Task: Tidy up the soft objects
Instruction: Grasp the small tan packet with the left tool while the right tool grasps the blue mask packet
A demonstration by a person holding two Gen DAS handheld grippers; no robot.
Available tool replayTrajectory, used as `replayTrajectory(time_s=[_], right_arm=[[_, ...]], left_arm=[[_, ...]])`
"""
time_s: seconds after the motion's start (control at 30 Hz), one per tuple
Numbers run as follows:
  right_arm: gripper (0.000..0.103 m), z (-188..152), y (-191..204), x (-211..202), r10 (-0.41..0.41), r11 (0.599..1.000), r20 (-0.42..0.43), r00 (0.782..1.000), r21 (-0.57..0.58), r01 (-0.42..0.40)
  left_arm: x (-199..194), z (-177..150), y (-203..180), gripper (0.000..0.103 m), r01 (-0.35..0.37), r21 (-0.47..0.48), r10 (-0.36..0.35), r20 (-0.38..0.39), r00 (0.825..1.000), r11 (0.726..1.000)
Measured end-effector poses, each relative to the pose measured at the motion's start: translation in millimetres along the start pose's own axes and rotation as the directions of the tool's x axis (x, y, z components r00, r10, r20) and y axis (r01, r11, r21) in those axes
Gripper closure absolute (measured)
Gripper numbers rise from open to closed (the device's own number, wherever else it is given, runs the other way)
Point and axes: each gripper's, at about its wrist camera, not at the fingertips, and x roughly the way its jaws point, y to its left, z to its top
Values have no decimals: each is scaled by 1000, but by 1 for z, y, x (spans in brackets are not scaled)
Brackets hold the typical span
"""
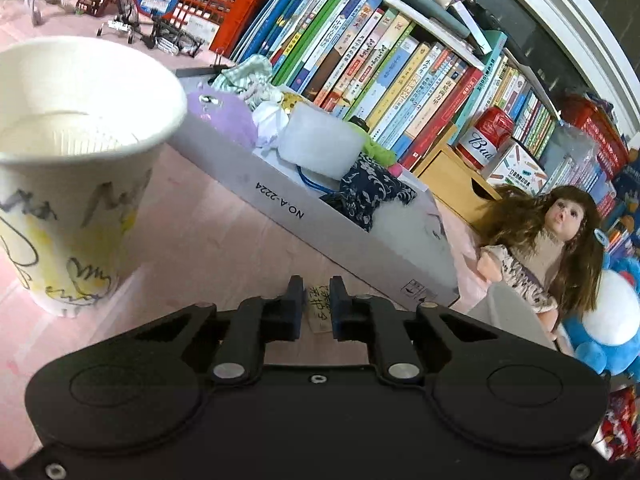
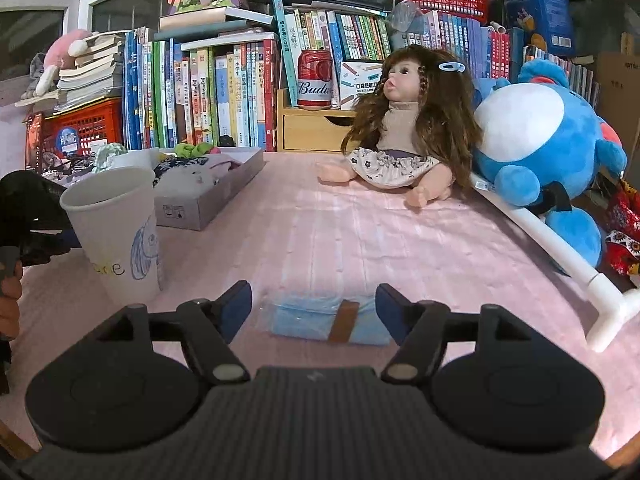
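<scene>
My right gripper stands open low over the pink cloth. A flat blue packet with a brown band lies between its fingers, and the pads do not press it. My left gripper is shut to a narrow slit. A small handwritten slip shows in that slit; I cannot tell whether it is pinched. Just beyond the left gripper sits the grey cardboard box. It holds a purple plush, a white foam block and a navy floral pouch.
A drawn-on paper cup stands left of both grippers. A long-haired doll and a blue plush sit at the back right, beside a white pipe. Books, a red can and red baskets line the back.
</scene>
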Motion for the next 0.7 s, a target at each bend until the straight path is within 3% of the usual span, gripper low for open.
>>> replayTrajectory(time_s=[0.2,0.43,0.63,0.7], right_arm=[[24,-1,-1,2,1,1000,-6,1000,8,-1],[24,-1,-1,4,10,1000,-9,1000,8,-10],[24,-3,-1,6,11,1000,-12,1000,9,-11],[24,-4,-2,6,10,1000,-10,1000,13,-10]], left_arm=[[-13,-4,-4,101,-19,52,19,-10,1000,998],[-31,-16,0,100,-24,122,27,-23,999,992],[-35,-13,-7,86,0,111,1,-3,1000,994],[-36,-13,-9,72,-12,111,10,17,1000,994]])
